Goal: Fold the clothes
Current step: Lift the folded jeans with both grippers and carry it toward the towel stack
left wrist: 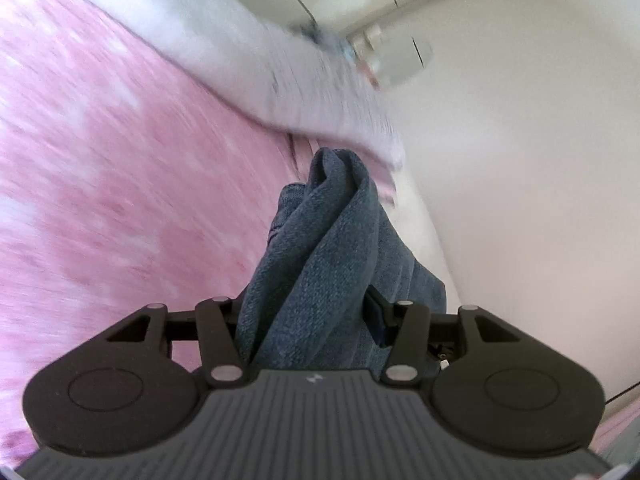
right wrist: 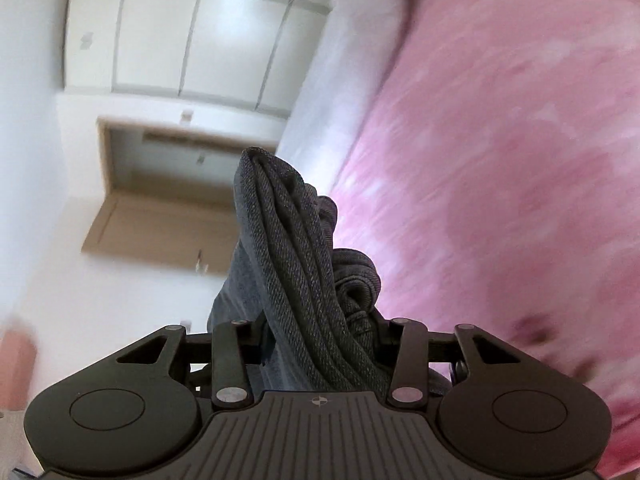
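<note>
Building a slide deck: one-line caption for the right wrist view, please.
Right gripper clamps a bunched fold of blue denim above the pink bedspread.

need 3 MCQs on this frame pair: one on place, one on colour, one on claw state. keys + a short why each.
1. Where does the pink bedspread lie in the left wrist view?
A. left of the cloth
B. right of the cloth
C. not in view

2. What colour is the held cloth?
A. white
B. blue denim
C. red

3. What state is the right claw in?
A. open, empty
B. shut on the cloth
C. out of view

Key: 1 A, pink fills the left side. 2 B, blue weave shows in both views. 3 B, bunched folds are pinched between its fingers; the left claw grips likewise.
</note>
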`<state>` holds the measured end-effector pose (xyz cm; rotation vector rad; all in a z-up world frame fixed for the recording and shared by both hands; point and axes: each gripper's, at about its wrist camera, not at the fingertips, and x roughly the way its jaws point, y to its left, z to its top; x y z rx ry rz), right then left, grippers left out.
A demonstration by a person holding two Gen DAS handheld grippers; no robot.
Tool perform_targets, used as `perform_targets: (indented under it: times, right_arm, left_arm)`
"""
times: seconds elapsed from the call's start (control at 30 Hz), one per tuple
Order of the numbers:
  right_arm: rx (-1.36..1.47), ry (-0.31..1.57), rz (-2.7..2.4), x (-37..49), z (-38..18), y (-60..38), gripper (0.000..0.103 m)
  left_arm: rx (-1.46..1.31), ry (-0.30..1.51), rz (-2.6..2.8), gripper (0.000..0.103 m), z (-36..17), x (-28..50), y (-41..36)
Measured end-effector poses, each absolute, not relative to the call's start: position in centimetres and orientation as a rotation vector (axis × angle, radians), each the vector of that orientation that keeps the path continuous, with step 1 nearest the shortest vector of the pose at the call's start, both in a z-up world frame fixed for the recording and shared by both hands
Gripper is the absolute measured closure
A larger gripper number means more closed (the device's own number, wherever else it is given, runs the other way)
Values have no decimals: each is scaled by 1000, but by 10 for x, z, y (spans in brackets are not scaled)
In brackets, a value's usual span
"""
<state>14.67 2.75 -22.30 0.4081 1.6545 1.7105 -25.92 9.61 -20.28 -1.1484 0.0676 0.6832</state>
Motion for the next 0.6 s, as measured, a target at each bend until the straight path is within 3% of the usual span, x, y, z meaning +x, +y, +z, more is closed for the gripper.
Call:
perform_targets:
  times: [0.3, 0.6]
  right_arm:
    - [330, 1692, 1942, -74, -138, 51, 61]
    - [219, 1795, 2139, -231, -89, 96, 61]
  left_arm:
    - [-1012, -32, 909, 56, -103, -488, 19]
    - [-957, -157, 1112, 56, -55, -632, -37]
